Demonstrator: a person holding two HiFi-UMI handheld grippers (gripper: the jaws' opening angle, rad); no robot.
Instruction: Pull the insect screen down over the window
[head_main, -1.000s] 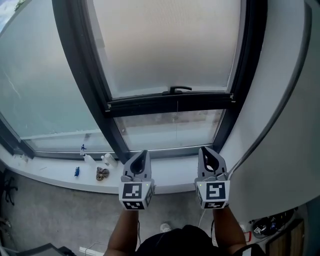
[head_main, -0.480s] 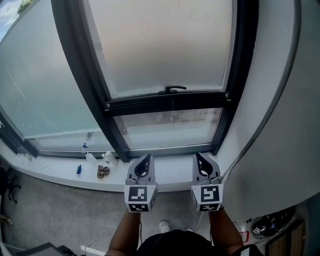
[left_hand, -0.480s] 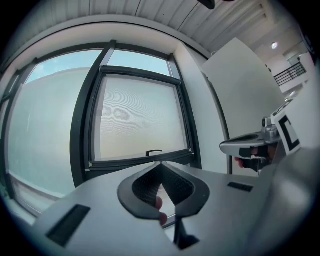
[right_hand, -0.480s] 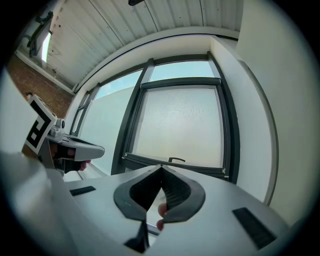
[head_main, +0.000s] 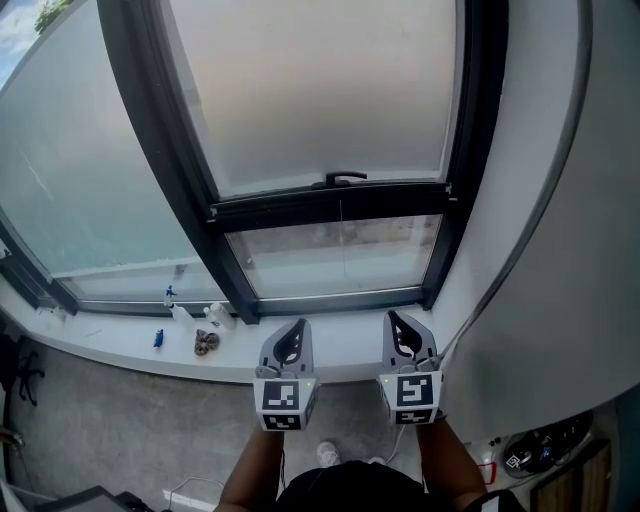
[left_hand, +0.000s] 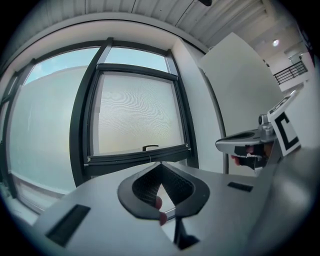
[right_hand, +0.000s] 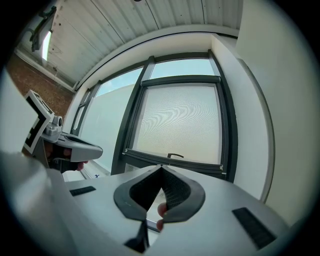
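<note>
a head-camera view looked steeply down at a tall, dark-framed window (head_main: 170, 150). the grey left claw (head_main: 292, 338), topped by its black-and-white marker cube, and the matching grey right claw (head_main: 404, 333) were held side by side low in the picture, both pointing toward the window. in the left gripper view the left claw's (left_hand: 161, 172) black ribbed jaws were pressed together at the tips with nothing between them. the right gripper view showed the right claw (right_hand: 161, 172) the same: jaws closed, empty.

the pale, fine-mesh insect screen (head_main: 320, 90) hung ahead of and above both claws, well apart from them. its dark bottom bar (head_main: 330, 205) carried a small black pull handle (head_main: 345, 178), set roughly between the lines of the two claws. the bar sat partway down the opening, and a strip of bare glass pane (head_main: 335, 255) lay below it, between the bar and the claws. neither claw touched the bar or the handle.

just ahead of the claw tips ran a white window sill (head_main: 120, 345). on it, to the left of the left claw, sat a few small items – white bottles (head_main: 215, 318) and a brownish lump (head_main: 205, 346) too small to identify. a plain white wall (head_main: 560, 250) rose to the right of the right claw, and a grey floor (head_main: 100, 430) lay below and left of the left claw.
</note>
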